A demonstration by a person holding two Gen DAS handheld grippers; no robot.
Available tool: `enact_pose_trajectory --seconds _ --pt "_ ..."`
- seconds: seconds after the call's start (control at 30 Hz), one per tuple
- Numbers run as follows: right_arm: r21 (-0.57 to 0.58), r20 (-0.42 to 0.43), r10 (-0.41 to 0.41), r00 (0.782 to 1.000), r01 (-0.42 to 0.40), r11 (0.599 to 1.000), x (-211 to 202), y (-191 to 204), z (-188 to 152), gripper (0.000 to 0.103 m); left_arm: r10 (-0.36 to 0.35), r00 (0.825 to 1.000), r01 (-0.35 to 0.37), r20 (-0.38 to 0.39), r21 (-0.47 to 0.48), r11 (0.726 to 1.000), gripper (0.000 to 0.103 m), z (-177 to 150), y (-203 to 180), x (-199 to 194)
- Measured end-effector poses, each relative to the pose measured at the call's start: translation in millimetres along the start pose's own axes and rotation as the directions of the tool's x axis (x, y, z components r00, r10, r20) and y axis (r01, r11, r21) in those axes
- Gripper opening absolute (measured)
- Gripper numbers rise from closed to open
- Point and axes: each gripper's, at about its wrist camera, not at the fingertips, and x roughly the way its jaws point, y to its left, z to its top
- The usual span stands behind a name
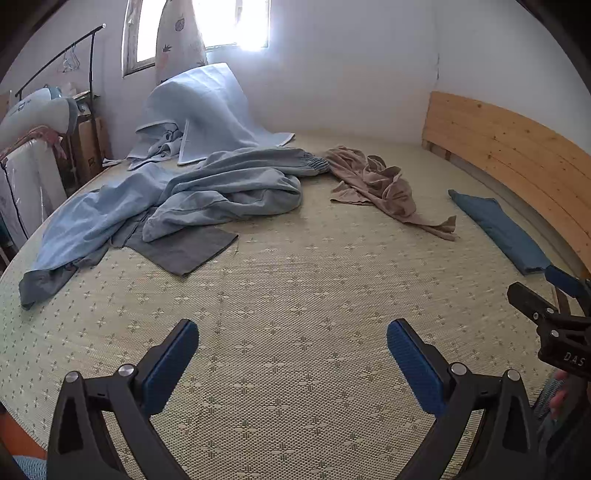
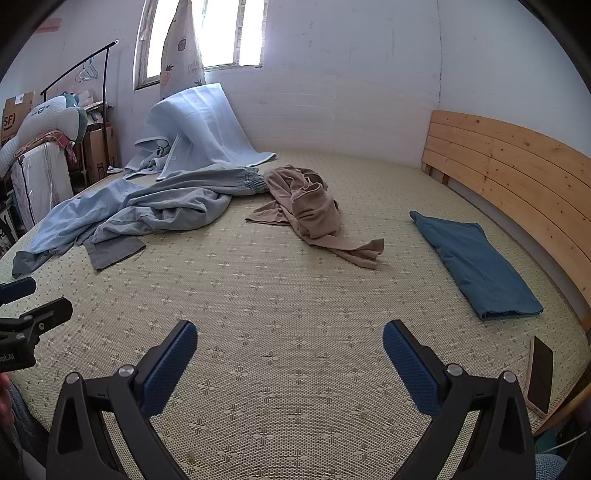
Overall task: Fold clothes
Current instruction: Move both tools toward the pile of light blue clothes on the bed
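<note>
- I am working over a bed covered by a pale green woven mat (image 2: 295, 295) with a small flower pattern; a wooden headboard (image 2: 509, 162) runs along its right side, and white walls with a bright window (image 2: 218, 33) stand behind it.
- A clothes rail (image 2: 88, 66) and boxes crowd the far left corner, and a light blue blanket (image 2: 207, 125) leans against the wall below the window.
- I count three garments on the mat: crumpled light blue trousers (image 2: 155, 206) at the far left, a rumpled tan garment (image 2: 314, 210) near the middle, and a folded dark blue piece (image 2: 476, 258) just beside the headboard.
- One dark phone (image 2: 541, 373) lies at the right edge.
- My left gripper (image 1: 291, 354) and right gripper (image 2: 290, 354) both tilt down over bare mat, side by side, jaws spread wide and gripping nothing.
</note>
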Motion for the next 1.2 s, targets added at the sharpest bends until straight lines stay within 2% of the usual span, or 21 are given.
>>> enact_pose_trajectory --seconds 0.53,0.83,1.2 --pt "0.007 0.004 0.003 1.0 -0.003 1.0 -1 -1 5 0.103 -0.005 1.0 0.005 0.007 -0.007 1.0 0.103 2 -1 0" --pt "0.041 0.009 0.012 1.0 -0.012 0.999 2 -4 6 0.103 -0.05 0.999 0.05 0.001 -0.021 0.999 0.103 4 -5 8" --pt "0.058 -0.027 0.02 0.999 -0.018 0.998 17 -6 7 0.103 -0.128 0.992 0.127 -0.011 -0.055 0.99 0.103 9 -8 20"
